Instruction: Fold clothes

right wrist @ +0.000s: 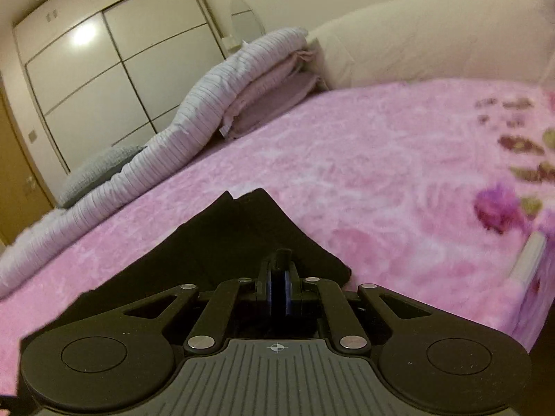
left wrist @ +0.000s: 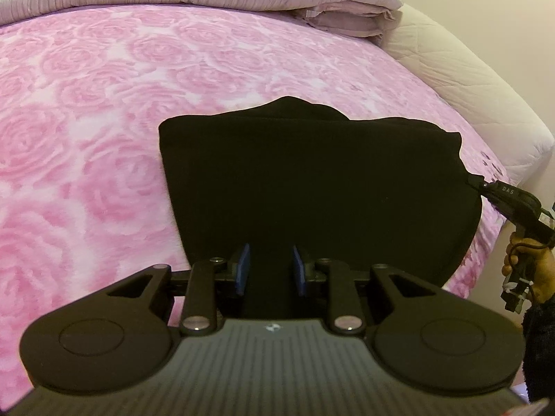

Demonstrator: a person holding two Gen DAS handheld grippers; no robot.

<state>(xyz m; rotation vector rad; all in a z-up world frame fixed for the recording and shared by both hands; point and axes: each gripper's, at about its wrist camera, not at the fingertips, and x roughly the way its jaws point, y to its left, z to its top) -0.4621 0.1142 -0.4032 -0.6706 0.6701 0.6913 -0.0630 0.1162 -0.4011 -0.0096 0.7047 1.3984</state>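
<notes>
Wardrobe [right wrist: 104,79] (right view only); hand [left wrist: 530,267] left.

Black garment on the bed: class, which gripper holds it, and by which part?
The right gripper pinches the black garment at its right corner. The left gripper is open, gripping nothing.

The bed [left wrist: 468,79] carries a pink rose-patterned blanket [left wrist: 104,121] that covers most of its top; a bare cream mattress edge shows along the far right side. A black garment [left wrist: 312,180] lies directly on the blanket, near its front edge, partly folded, with one corner lifted off at the right. Along the far side a ribbed pale quilt [right wrist: 208,104] lies bunched in a long roll, resting on folded mauve bedding [right wrist: 277,104]. A grey pillow [right wrist: 93,170] sits beside the quilt's end.
</notes>
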